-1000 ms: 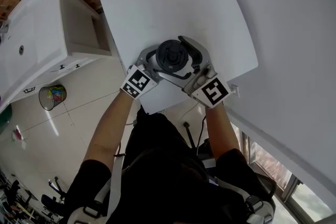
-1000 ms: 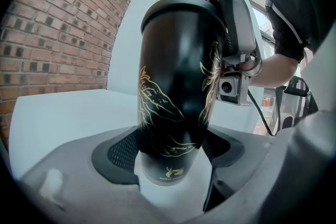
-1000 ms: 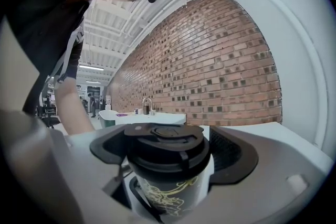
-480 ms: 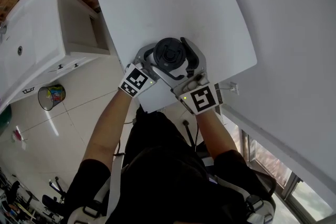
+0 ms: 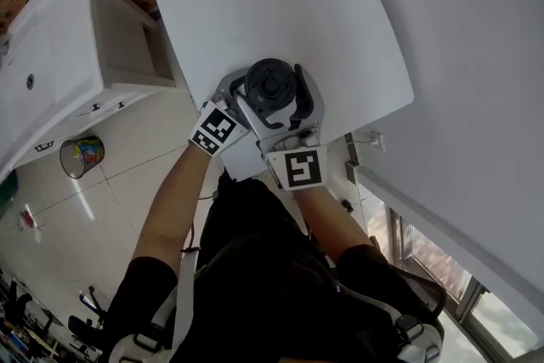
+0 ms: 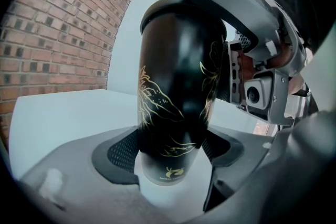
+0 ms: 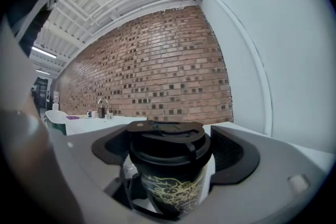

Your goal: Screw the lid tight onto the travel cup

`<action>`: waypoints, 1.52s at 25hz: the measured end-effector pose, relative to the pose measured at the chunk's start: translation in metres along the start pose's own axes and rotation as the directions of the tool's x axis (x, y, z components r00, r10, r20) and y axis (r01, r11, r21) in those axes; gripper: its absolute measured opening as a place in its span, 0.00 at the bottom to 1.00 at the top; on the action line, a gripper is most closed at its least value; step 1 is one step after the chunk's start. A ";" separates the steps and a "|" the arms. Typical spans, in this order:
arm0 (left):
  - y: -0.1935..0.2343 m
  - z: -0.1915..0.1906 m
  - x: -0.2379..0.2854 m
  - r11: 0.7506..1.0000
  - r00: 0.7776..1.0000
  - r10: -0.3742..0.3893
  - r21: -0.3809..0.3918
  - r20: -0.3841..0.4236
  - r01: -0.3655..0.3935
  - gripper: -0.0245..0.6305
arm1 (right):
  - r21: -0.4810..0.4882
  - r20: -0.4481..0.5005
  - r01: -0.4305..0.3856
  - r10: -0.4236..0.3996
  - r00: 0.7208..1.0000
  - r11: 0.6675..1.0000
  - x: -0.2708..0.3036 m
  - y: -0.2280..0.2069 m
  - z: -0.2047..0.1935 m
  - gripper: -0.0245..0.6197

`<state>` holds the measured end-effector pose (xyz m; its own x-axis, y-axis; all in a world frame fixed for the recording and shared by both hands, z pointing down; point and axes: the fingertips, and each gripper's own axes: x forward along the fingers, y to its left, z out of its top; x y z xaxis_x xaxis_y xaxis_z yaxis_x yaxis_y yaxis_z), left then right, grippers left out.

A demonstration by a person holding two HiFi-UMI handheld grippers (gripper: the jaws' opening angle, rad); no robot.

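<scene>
White table (image 5: 280, 4) under travel cup (image 5: 270, 85); cabinet (image 5: 68, 55) alongside, bin (image 5: 82, 155) on floor.

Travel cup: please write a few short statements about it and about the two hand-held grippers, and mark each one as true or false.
1. The travel cup is black with a gold pattern. True.
2. The cup lies on its side. False: it stands upright on the white table.
3. The left hand-held gripper grips the lower body of the cup. True.
4. The right hand-held gripper is away from the cup and holds nothing. False: its jaws are closed on the lid, which sits on top of the cup.
</scene>
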<state>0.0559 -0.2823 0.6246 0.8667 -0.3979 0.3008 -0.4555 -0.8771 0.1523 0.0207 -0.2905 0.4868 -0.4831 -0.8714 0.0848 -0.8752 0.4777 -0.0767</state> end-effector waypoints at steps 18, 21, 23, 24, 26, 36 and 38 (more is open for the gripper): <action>-0.002 0.001 0.000 1.000 1.000 -0.002 -0.006 -0.001 0.002 0.61 | -0.099 -0.098 -0.545 0.537 0.838 0.833 -0.001 0.017 0.005 0.78; -0.002 0.001 0.000 1.000 1.000 -0.003 -0.006 0.000 0.003 0.61 | -0.093 -0.089 -0.524 0.517 0.851 0.847 0.000 0.017 0.004 0.77; -0.002 0.001 0.000 1.000 1.000 -0.003 -0.005 -0.001 0.003 0.61 | -0.091 -0.088 -0.520 0.513 0.854 0.849 0.000 0.017 0.004 0.77; -0.002 0.001 0.000 1.000 1.000 -0.003 -0.004 0.000 0.003 0.61 | -0.094 -0.091 -0.519 0.512 0.854 0.850 0.000 0.017 0.003 0.77; -0.002 0.001 0.000 1.000 1.000 -0.002 -0.005 0.001 0.002 0.61 | -0.102 -0.088 -0.510 0.503 0.860 0.854 0.000 0.016 0.004 0.77; -0.001 0.001 -0.001 1.000 1.000 -0.002 -0.011 0.002 0.002 0.61 | -0.080 -0.032 -0.340 0.338 0.940 0.937 0.004 0.011 0.006 0.76; -0.001 0.001 -0.001 1.000 1.000 -0.002 -0.006 0.000 0.002 0.61 | -0.088 -0.022 -0.317 0.316 0.949 0.944 0.003 0.010 0.007 0.76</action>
<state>0.0561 -0.2813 0.6235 0.8676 -0.3965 0.3002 -0.4553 -0.8761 0.1584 0.0103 -0.2893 0.4790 -0.7353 -0.6732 0.0786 -0.6759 0.7369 -0.0115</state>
